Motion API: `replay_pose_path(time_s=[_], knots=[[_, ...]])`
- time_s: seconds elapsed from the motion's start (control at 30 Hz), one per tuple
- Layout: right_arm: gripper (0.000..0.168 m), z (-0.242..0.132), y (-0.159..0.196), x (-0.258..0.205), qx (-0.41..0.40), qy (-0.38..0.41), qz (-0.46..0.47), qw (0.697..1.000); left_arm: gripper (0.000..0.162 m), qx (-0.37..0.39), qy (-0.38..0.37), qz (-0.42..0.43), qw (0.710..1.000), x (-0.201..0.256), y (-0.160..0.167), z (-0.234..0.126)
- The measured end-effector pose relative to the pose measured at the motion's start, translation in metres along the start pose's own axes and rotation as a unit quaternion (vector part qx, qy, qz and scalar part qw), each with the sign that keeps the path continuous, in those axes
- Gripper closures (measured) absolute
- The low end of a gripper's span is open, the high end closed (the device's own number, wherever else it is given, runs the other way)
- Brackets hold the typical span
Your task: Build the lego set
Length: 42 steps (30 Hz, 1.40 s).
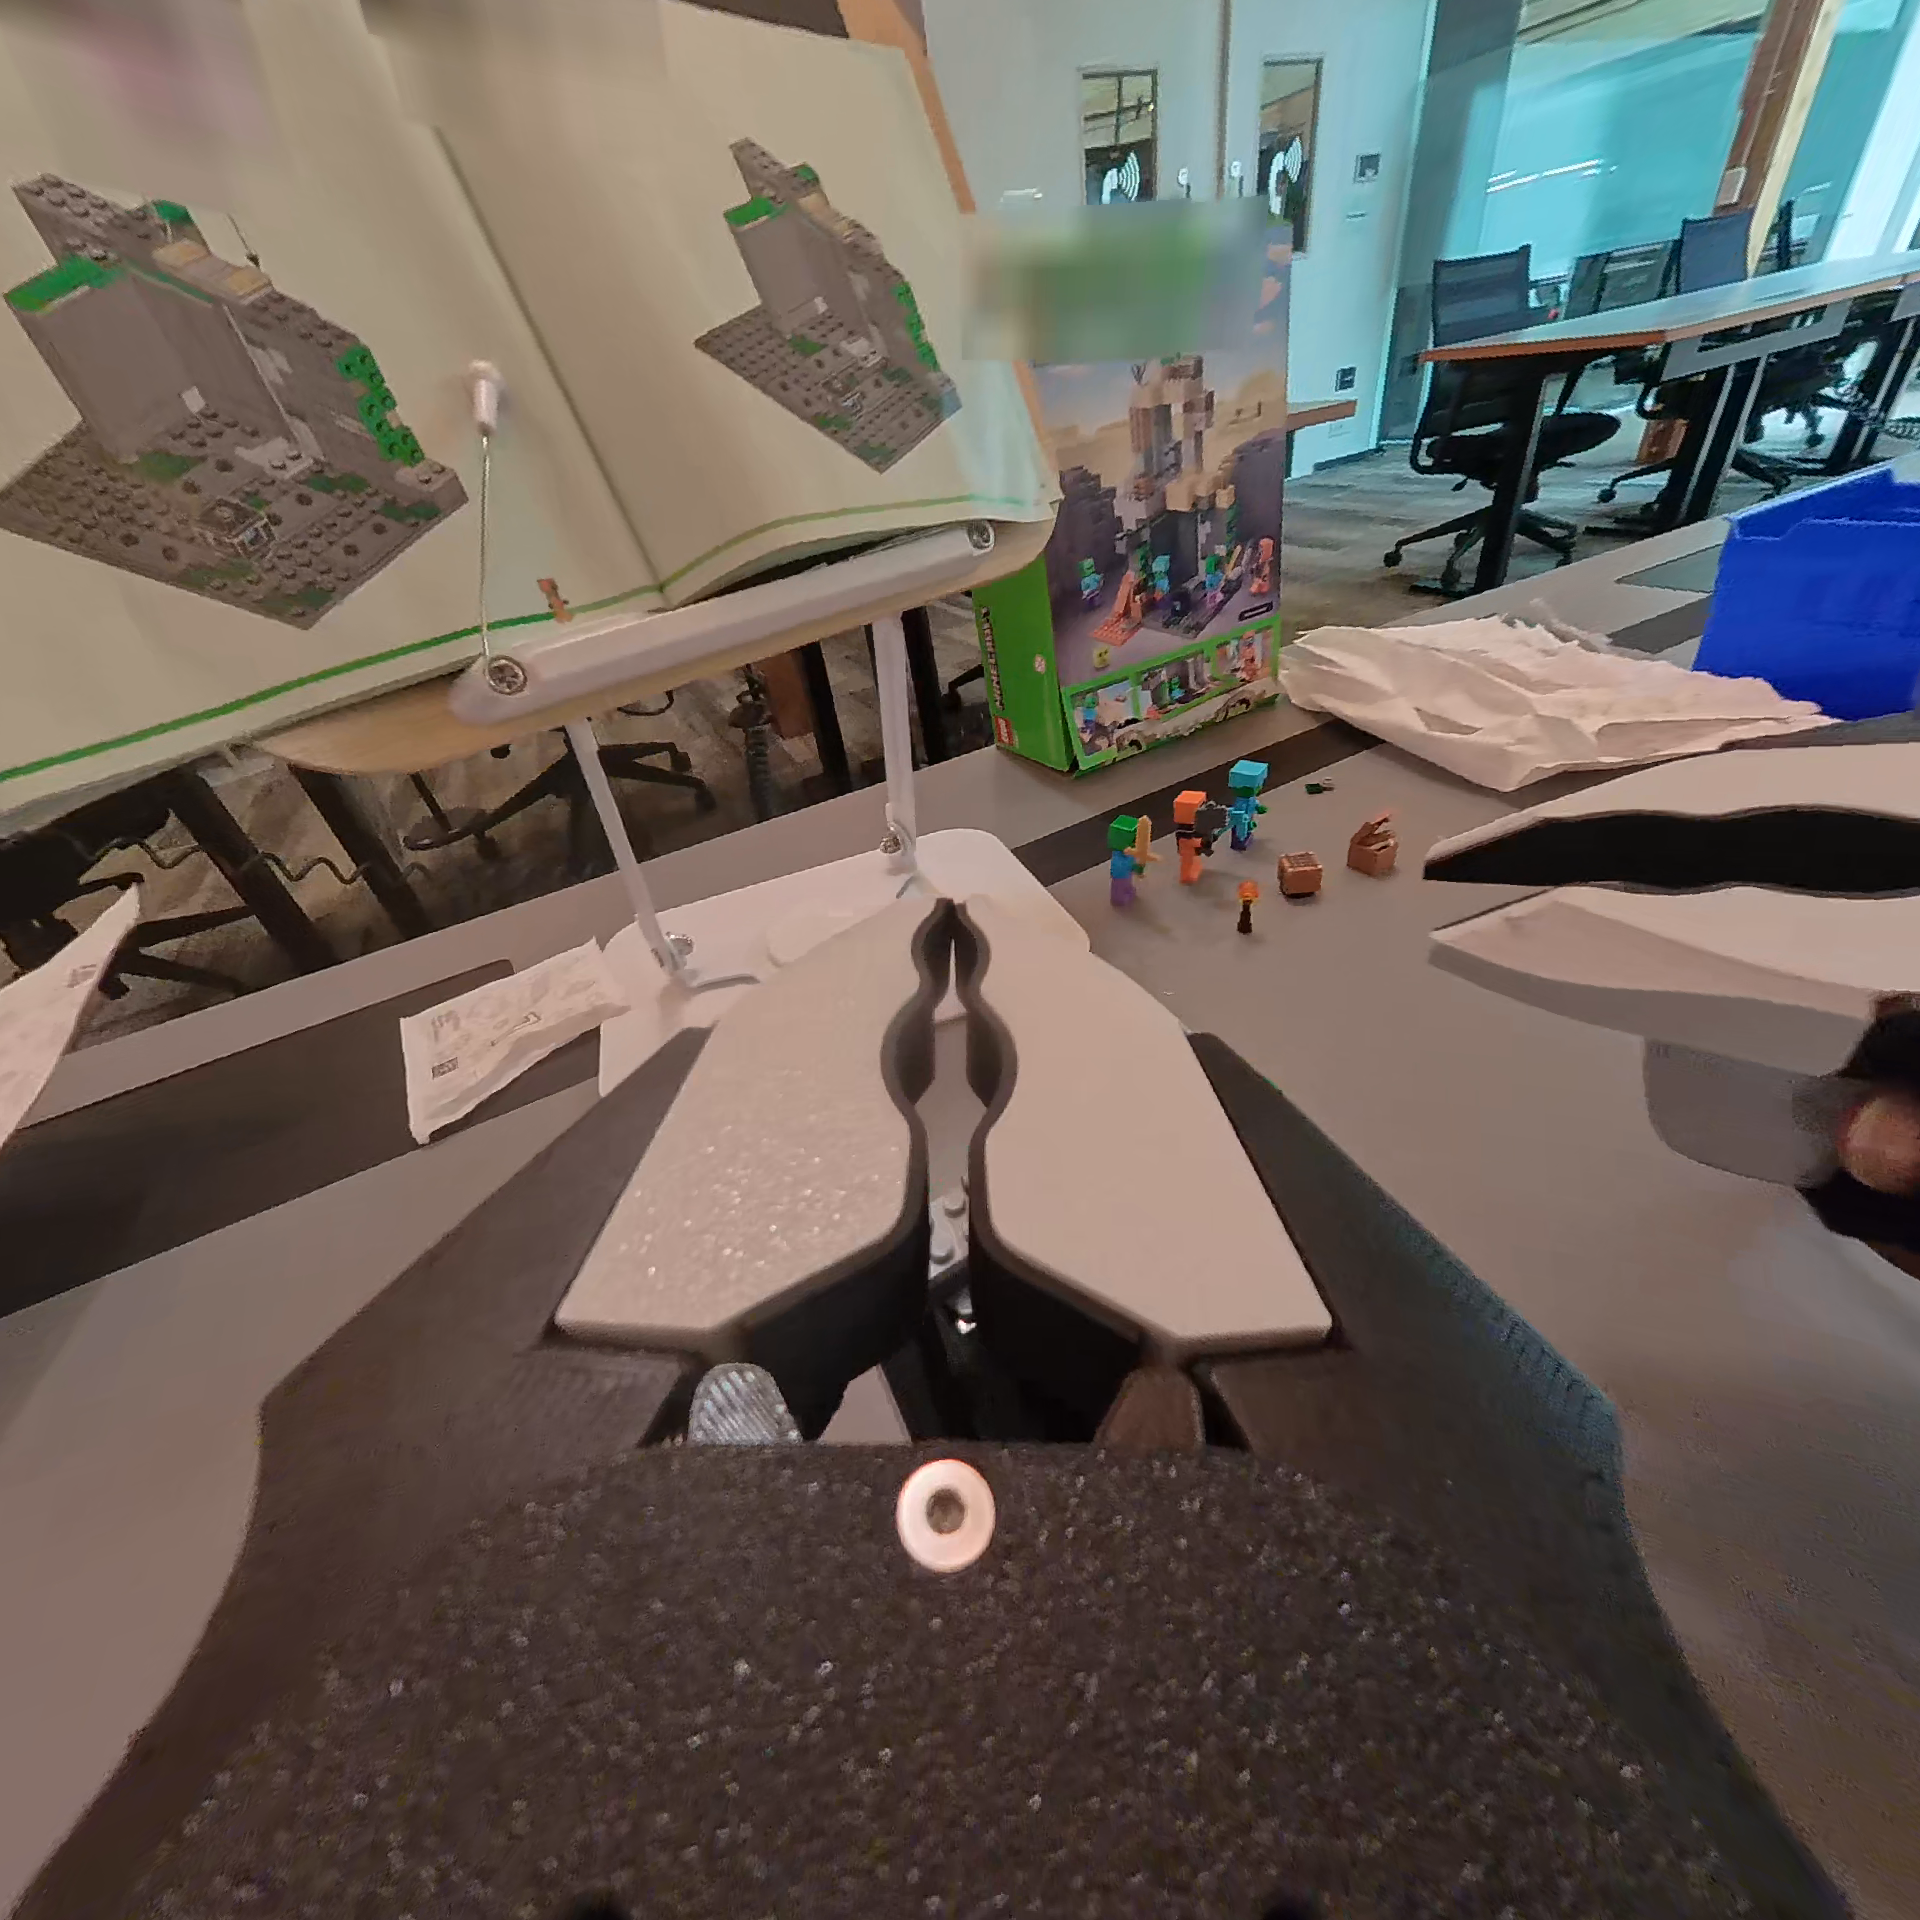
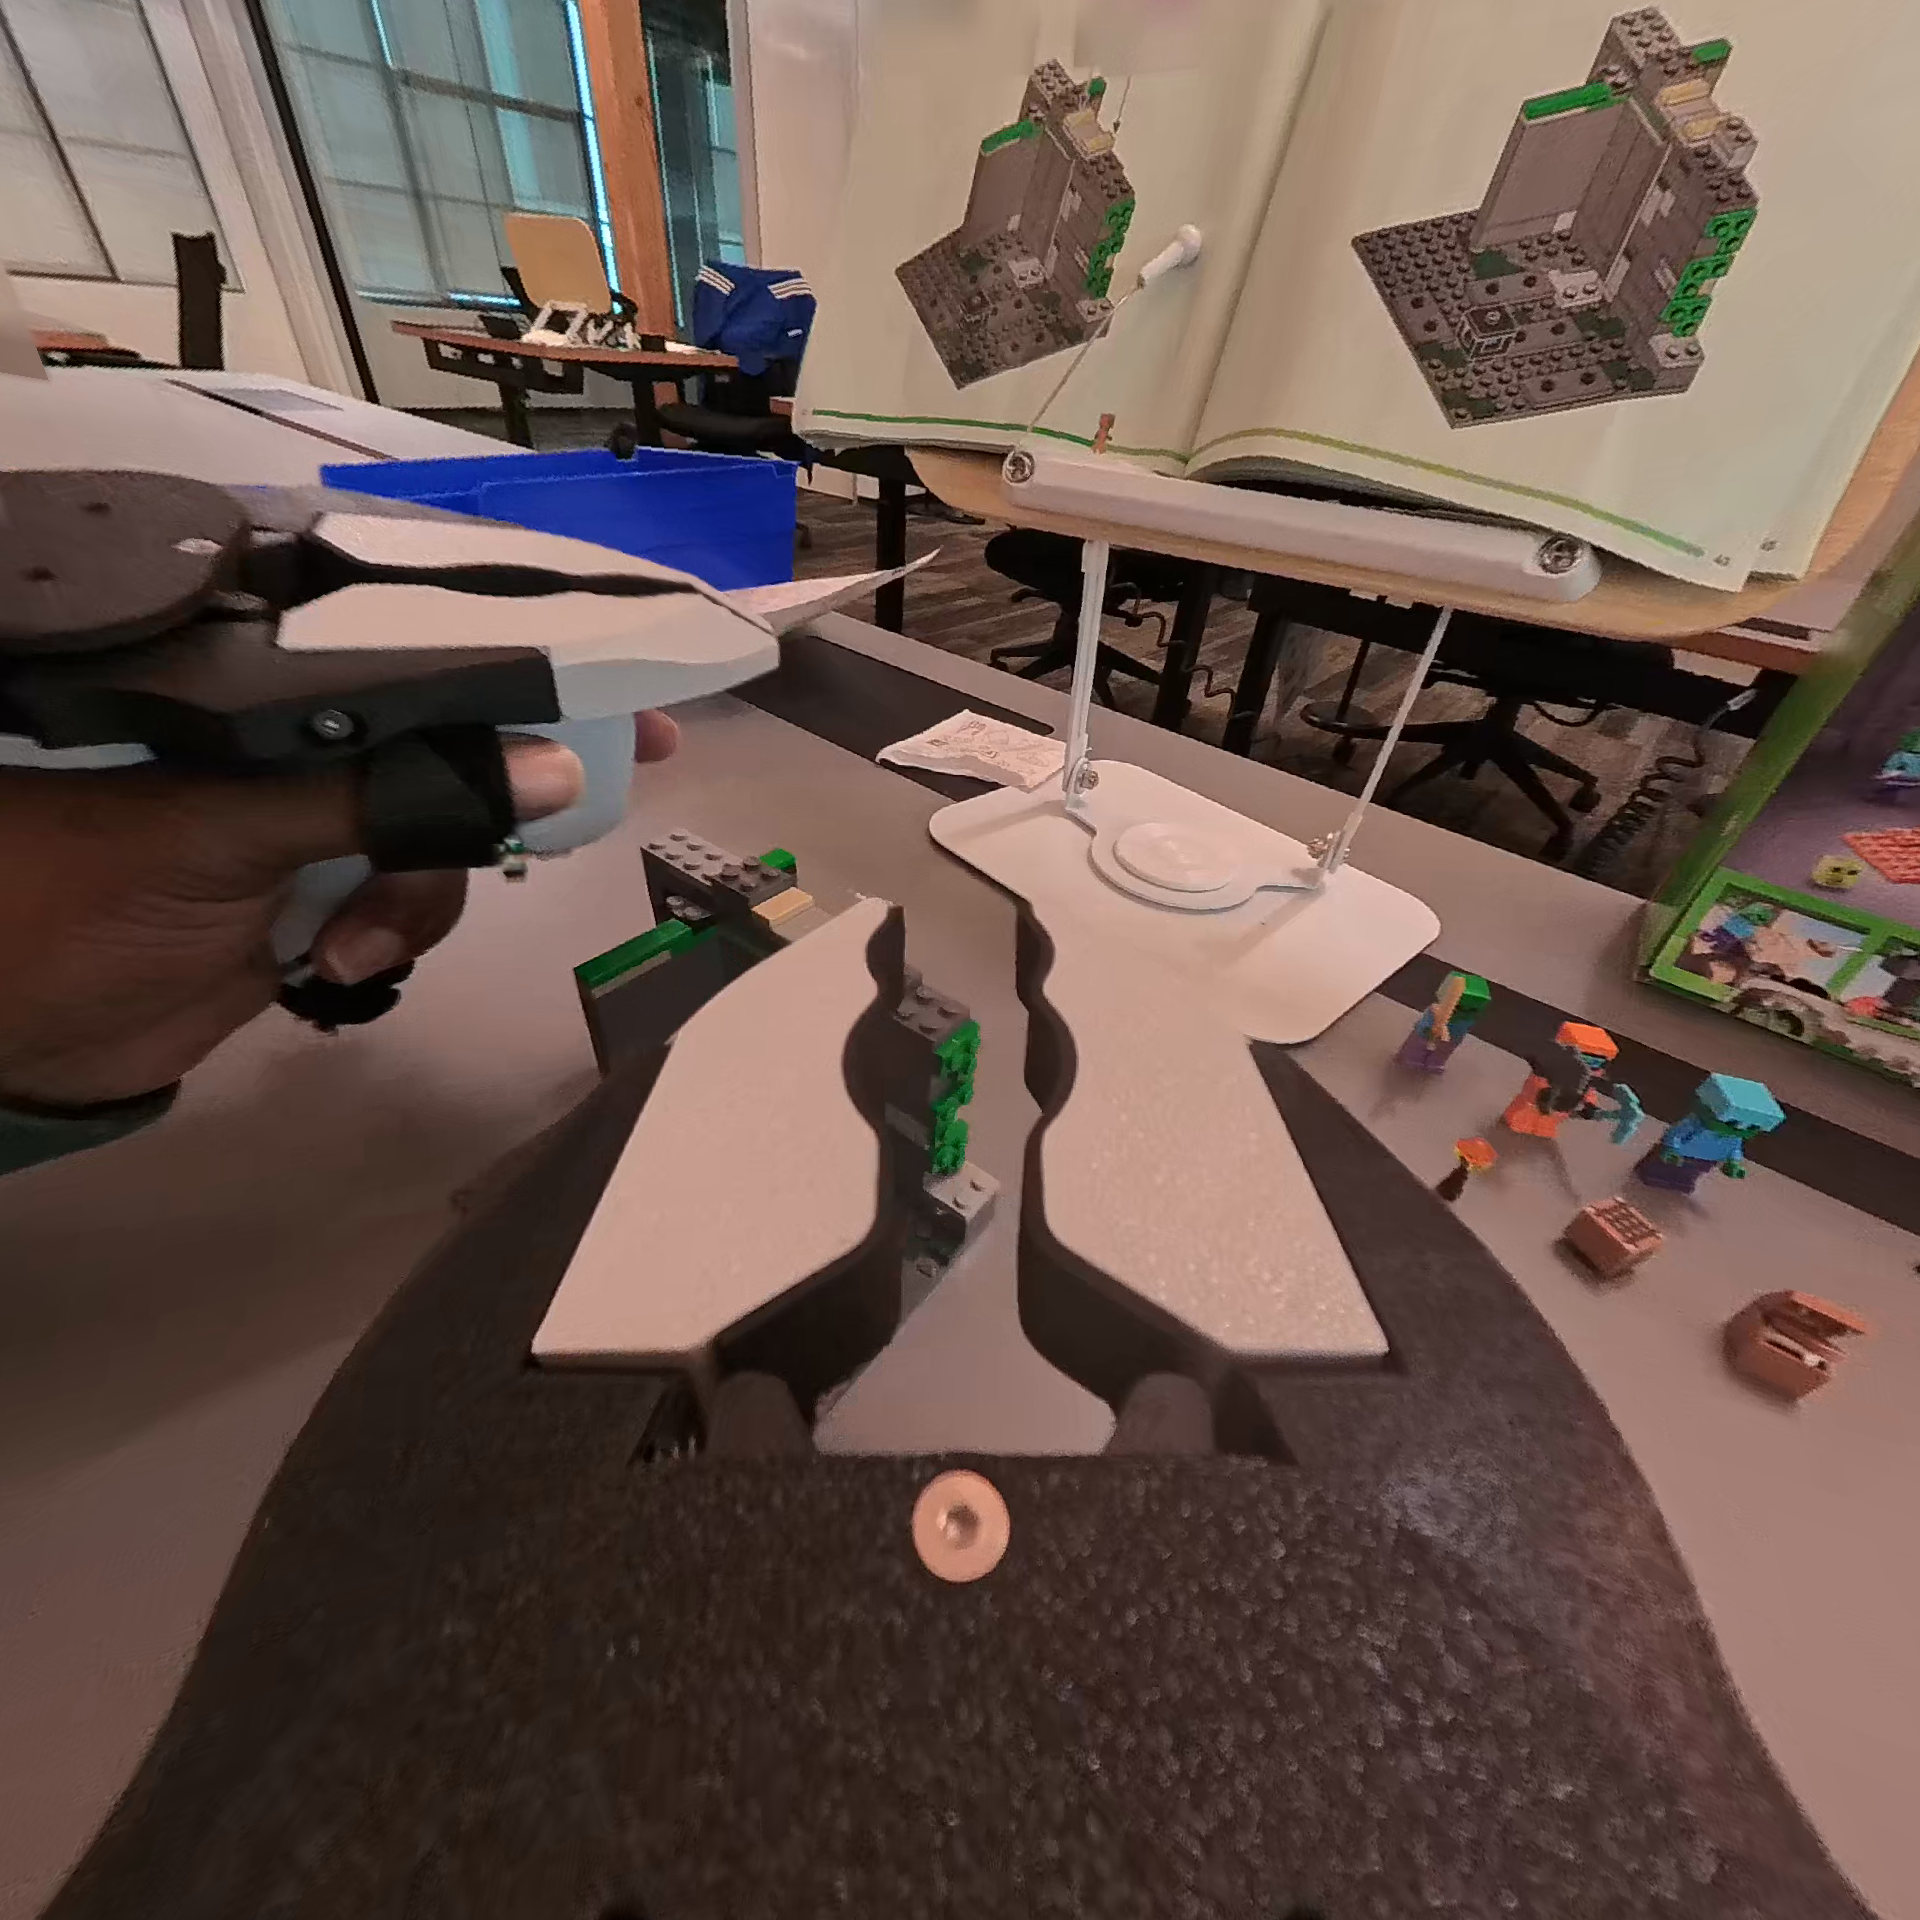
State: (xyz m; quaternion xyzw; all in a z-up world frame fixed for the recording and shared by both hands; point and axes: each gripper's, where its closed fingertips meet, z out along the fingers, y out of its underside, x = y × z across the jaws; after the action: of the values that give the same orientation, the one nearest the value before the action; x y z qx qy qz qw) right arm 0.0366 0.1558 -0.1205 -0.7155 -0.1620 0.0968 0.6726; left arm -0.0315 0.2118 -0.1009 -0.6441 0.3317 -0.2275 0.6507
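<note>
The grey and green lego build (image 2: pixel 717 894) stands on the grey table (image 2: pixel 1091 1403). My right gripper (image 2: pixel 956 920) is open and low over it. Its left finger covers part of the build, and a column of green bricks (image 2: pixel 954 1091) shows in the gap, clear of the right finger. My left gripper (image 1: pixel 951 914) is shut. A small grey studded piece (image 1: pixel 948 1226) shows in the gap near the finger bases; I cannot tell if it is held. In the right wrist view the left gripper (image 2: pixel 748 623) hovers above and left of the build, held in a hand (image 2: pixel 208 914).
The instruction book (image 2: pixel 1351 260) lies open on a white stand (image 2: pixel 1351 956) behind the build. Three minifigures (image 2: pixel 1558 1081), a torch (image 2: pixel 1465 1164), a brown block (image 2: pixel 1610 1236) and a chest (image 2: pixel 1787 1340) stand to the right. The set box (image 1: pixel 1153 561), white paper bags (image 1: pixel 1538 696), a blue bin (image 1: pixel 1829 592) and a leaflet (image 1: pixel 499 1029) are farther back. Spacing between my two grippers at the tips: around 10 cm. My right gripper's tips are some 20 cm from the brown block (image 2: pixel 1610 1236).
</note>
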Motion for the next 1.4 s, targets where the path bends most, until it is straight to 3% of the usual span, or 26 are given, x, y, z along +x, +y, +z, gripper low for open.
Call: replay_pose_path(time_s=[0.17,0.3,0.5,0.67,0.77,0.93,1.1,1.27,1.4], knots=[[0.151,0.0,0.001,0.003,-0.003,0.007,-0.003,1.0,0.154,0.004,-0.01,-0.011,1.0,-0.011,-0.009,-0.026],[0.151,0.001,0.003,0.0,-0.008,0.005,0.003,1.0,0.148,-0.002,-0.042,-0.022,0.999,-0.048,-0.01,-0.07],[0.152,0.002,0.004,-0.005,-0.015,-0.01,0.019,1.0,0.149,-0.046,-0.149,0.007,0.988,-0.169,-0.014,-0.178],[0.153,0.003,0.007,-0.009,-0.02,-0.022,0.04,0.999,0.148,-0.144,-0.213,0.006,0.966,-0.278,-0.018,-0.272],[0.153,0.005,0.01,-0.011,-0.026,-0.028,0.047,0.998,0.148,-0.222,-0.209,0.015,0.952,-0.316,-0.005,-0.304],[0.154,0.007,0.018,-0.014,-0.04,-0.035,0.053,0.997,0.155,-0.394,-0.078,0.019,0.916,-0.326,0.066,-0.315],[0.154,0.009,0.026,-0.019,-0.056,-0.041,0.047,0.996,0.148,-0.553,0.016,0.075,0.829,-0.328,0.141,-0.317],[0.155,0.01,0.03,-0.018,-0.063,-0.04,0.042,0.996,0.144,-0.633,0.052,0.093,0.767,-0.34,0.182,-0.314],[0.155,0.01,0.031,-0.016,-0.067,-0.04,0.045,0.996,0.142,-0.655,0.069,0.1,0.745,-0.346,0.196,-0.311]])
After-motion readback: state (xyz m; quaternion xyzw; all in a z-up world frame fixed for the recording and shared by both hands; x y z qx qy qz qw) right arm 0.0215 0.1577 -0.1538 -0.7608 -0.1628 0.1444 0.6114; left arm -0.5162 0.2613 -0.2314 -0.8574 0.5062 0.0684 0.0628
